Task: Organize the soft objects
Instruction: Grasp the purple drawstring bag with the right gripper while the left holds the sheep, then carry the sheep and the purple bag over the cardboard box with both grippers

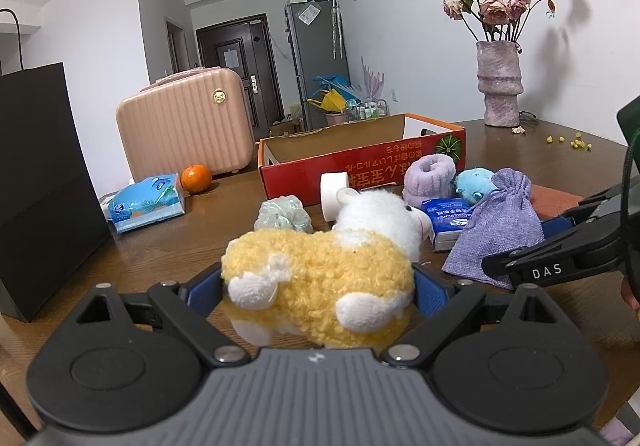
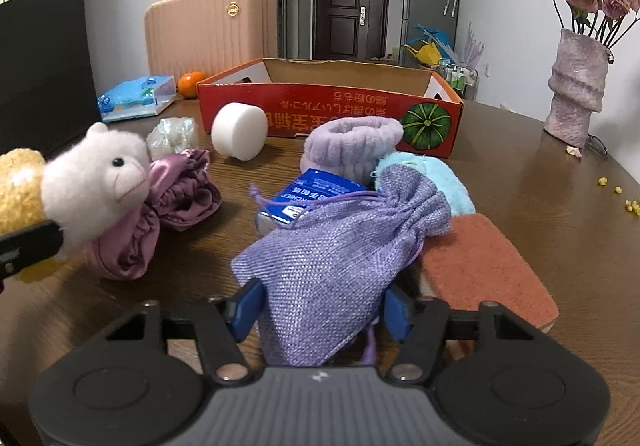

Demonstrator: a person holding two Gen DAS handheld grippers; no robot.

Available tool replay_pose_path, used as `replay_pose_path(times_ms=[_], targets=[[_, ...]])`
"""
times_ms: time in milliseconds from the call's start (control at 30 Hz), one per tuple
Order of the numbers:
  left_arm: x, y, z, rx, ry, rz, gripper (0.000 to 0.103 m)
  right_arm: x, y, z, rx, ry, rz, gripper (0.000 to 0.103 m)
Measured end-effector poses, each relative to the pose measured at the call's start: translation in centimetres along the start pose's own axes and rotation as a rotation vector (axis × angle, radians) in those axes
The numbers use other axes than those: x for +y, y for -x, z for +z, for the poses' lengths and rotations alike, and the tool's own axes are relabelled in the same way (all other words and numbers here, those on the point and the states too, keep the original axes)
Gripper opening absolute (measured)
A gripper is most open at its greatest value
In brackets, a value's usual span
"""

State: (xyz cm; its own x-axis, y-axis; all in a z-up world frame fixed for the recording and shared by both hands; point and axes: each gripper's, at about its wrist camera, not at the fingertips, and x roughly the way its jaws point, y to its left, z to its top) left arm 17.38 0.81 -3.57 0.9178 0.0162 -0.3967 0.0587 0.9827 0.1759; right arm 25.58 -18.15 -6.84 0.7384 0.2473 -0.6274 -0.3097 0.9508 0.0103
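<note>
A: What does the left gripper point(image 1: 318, 288) hold?

B: A yellow-and-white plush sheep point(image 1: 320, 278). The blue pads point(image 1: 426, 296) press into its flanks, one on each side. The sheep is lifted clear of the table point(image 1: 160, 250), in front of the red box point(image 1: 360, 165).

A: And the right gripper point(image 2: 322, 304)?

B: Its fingers pinch the base of a purple pouch point(image 2: 332, 266). The pouch lies in front of the box, its drawstring neck pointing toward the box.

A: What surrounds the pouch?

B: A blue packet point(image 2: 308, 197) is partly beneath its far side. A lilac band point(image 2: 352, 147) and a blue plush point(image 2: 440, 181) lie between pouch and box. An orange sponge point(image 2: 484, 266) touches its right edge. A mauve cloth point(image 2: 160, 213) lies to its left.

A: Other items by the box?

B: A white foam cylinder point(image 2: 239, 130) rests against the box front. The box stands open.
</note>
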Motion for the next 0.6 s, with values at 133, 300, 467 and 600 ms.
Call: replay_pose_path(times_ms=[133,300,467,600], targets=[[0.2,0.0,0.0,-0.006,0.01,0.005,0.095,0.1,0.3,-0.1,-0.005,0.001,0.014,0.053],[0.3,0.2,0.1,-0.017,0.015,0.006,0.095,0.2,0.9,-0.1,-0.014,-0.003,0.03,0.047],[0.6,0.5,0.4,-0.03,0.022,0.002,0.095,0.4,1.5,-0.1,-0.022,-0.004,0.039,0.044],[0.8,0.8,0.6,-0.042,0.028,0.001,0.095,0.6,2.1,0.1,-0.037,-0.005,0.042,0.043]])
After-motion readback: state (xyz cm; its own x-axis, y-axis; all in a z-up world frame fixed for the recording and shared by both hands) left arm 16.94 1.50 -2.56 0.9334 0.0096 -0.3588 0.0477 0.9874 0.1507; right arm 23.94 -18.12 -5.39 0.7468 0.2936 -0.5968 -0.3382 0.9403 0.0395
